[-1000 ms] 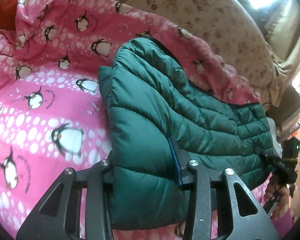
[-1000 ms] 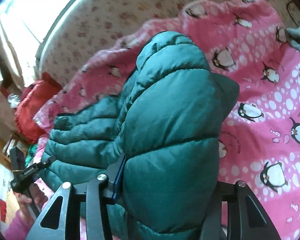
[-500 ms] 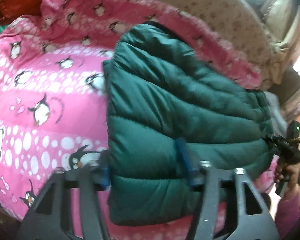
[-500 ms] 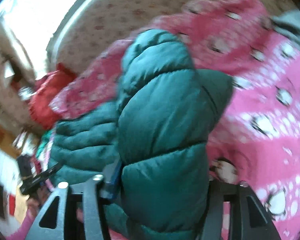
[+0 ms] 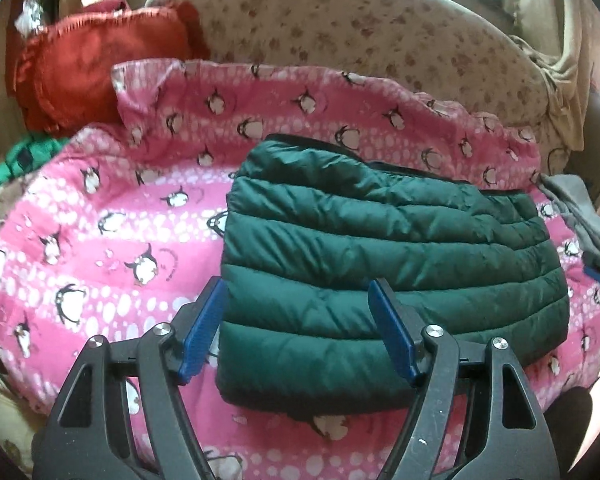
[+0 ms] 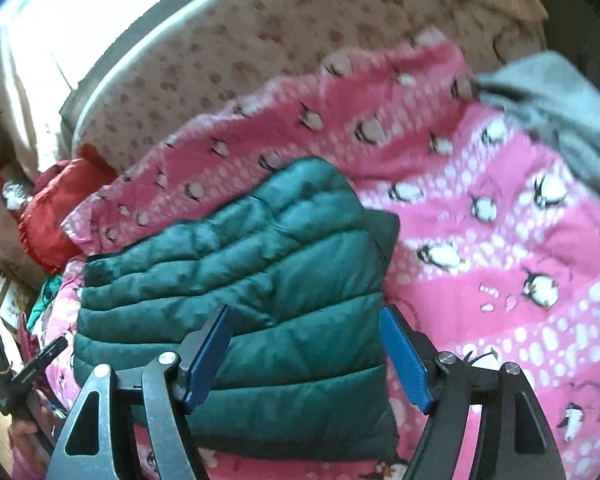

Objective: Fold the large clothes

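A pink fleece blanket printed with penguins and white dots (image 5: 100, 248) (image 6: 500, 240) covers the bed. On its middle lies the dark green quilted puffer jacket (image 5: 380, 264) (image 6: 260, 300), folded into a thick flat rectangle with its stitched bands running crosswise. Behind the jacket rises a beige padded headboard with a brown floral print (image 5: 360, 32) (image 6: 260, 52). A red ruffled cushion (image 5: 92, 68) (image 6: 56, 224) sits beyond the jacket's left end, against that headboard. A grey cloth (image 5: 580, 208) (image 6: 560, 120) lies off the jacket's right end; blur there leaves it unclear what garment it is. The left tool (image 5: 298, 328) hangs over the jacket's near left corner, its 2 blue-padded fingers spread apart and clear of the fabric. The right tool (image 6: 306, 354) hangs over the jacket's near right corner, fingers likewise spread wide, gripping nothing.
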The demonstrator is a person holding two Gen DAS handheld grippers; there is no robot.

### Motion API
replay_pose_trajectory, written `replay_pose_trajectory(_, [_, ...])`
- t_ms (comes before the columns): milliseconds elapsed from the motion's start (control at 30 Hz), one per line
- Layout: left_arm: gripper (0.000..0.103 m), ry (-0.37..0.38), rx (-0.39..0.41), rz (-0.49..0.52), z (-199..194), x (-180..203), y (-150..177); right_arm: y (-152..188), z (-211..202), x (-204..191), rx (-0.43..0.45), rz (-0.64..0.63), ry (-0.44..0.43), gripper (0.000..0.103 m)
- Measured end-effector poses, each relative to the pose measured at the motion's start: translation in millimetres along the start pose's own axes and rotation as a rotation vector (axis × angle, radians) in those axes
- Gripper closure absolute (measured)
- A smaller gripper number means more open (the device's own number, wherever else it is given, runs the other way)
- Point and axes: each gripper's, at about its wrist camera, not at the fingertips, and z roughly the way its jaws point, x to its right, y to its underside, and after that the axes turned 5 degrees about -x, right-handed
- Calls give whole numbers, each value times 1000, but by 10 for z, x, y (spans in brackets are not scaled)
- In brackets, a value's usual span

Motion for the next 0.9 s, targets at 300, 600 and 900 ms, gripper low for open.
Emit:
replay_pose_trajectory(300, [30, -7, -18, 45, -63, 346, 156, 351, -355, -761, 163, -208, 56, 30])
replay_pose_trajectory(600, [30, -19, 43, 71, -212, 482, 210, 608, -312, -1224, 193, -314, 34, 30])
replay_pose_trajectory(900, [30, -49, 54, 57, -197, 461, 221, 643, -184, -1323, 171, -314, 24, 30])
